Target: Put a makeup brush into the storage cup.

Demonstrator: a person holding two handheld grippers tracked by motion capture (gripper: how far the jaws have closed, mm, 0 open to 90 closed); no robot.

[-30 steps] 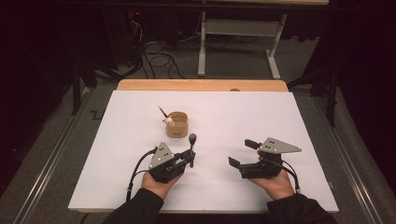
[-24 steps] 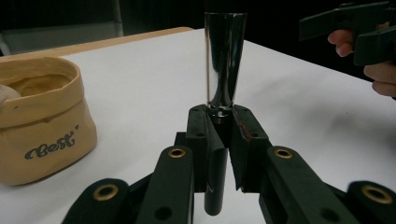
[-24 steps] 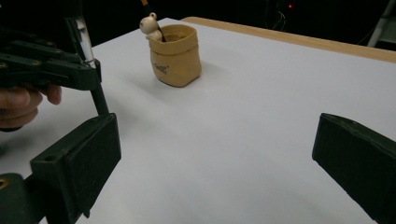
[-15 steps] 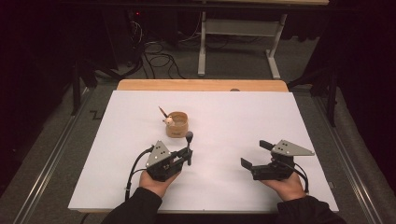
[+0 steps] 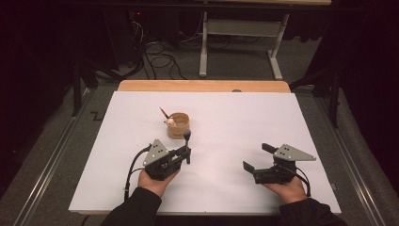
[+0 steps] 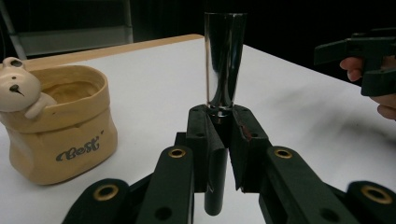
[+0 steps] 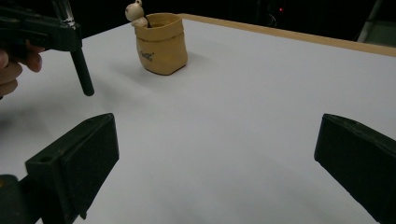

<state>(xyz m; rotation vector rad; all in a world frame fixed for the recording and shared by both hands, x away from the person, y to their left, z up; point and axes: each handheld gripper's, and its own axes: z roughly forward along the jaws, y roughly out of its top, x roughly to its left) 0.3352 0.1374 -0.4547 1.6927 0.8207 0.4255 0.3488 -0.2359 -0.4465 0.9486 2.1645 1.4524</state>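
Note:
My left gripper (image 5: 187, 153) (image 6: 224, 121) is shut on a dark brush-like tool (image 5: 187, 137) (image 6: 225, 60), which stands upright with its shiny flared part above the jaws. Just beyond it sits a tan bag-shaped holder (image 5: 179, 125) (image 6: 60, 126) (image 7: 161, 42) with a small bear figure on its rim and a brown stick (image 5: 163, 113) poking out. My right gripper (image 5: 256, 157) (image 7: 217, 158) rests low at the near right. Its jaws have just been opening and stand wide with nothing between them. The right gripper view shows the left gripper (image 7: 42, 28) and the tool (image 7: 81, 74) at its far left.
A white sheet (image 5: 235, 122) covers the table, with a wooden strip (image 5: 202, 86) along its far edge. Beyond the table are cables (image 5: 155, 56) and a metal frame (image 5: 244, 28) on the dark floor.
My right gripper has shifted to the right and a little nearer the front edge, and its jaws stand slightly wider. The left gripper with the tool has hardly moved.

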